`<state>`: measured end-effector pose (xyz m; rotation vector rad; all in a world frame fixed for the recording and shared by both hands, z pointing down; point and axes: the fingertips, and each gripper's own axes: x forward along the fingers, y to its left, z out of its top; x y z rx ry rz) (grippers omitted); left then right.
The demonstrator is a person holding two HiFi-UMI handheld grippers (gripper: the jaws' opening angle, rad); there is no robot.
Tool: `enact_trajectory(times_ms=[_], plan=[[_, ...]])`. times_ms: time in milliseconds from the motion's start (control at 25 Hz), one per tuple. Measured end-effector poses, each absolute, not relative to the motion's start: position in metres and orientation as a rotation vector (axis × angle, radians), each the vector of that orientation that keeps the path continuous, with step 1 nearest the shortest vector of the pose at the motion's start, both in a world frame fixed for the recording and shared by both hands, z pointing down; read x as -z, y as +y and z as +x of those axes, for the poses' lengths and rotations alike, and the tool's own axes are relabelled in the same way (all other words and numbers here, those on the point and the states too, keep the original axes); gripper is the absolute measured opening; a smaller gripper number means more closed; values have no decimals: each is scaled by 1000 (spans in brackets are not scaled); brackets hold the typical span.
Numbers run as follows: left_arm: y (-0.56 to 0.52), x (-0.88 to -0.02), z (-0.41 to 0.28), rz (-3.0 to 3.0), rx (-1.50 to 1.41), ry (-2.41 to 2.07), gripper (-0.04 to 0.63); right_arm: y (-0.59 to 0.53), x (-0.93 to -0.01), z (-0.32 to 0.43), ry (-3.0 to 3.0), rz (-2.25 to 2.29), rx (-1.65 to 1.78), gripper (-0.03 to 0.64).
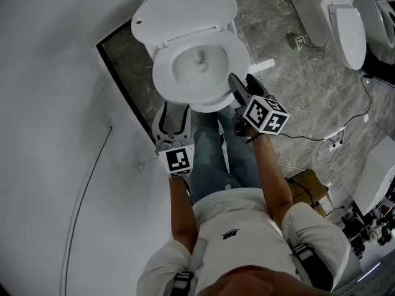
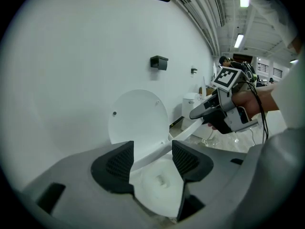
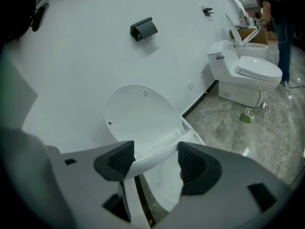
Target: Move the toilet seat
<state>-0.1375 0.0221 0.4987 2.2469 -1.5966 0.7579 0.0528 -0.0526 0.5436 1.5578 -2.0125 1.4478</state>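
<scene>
Both left gripper point(image 1: 171, 117) and right gripper point(image 1: 237, 85) are holding their fingers spread, empty. The glossy white ring-shaped toilet seat point(image 1: 239, 57) is lying just beyond the fingertips, nearest the right pair.

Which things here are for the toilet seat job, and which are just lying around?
For the job:
- toilet seat, down on the bowl
- lid, up against the wall
- left gripper, open
- right gripper, open at the seat's front edge

Just lying about:
- second toilet
- cables on the floor
- cardboard box
</scene>
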Motion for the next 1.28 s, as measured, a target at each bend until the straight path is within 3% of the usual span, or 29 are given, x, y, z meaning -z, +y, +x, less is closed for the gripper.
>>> enact_trajectory(times_ms=[880, 1280], plan=[[-18, -479, -137, 2246, -685, -1573, 270, -87, -523, 49, -2055, 1654, -1553, 293], [-41, -470, -143, 2211, -616, -1599, 267, -98, -485, 38, -2310, 1483, -1125, 291]])
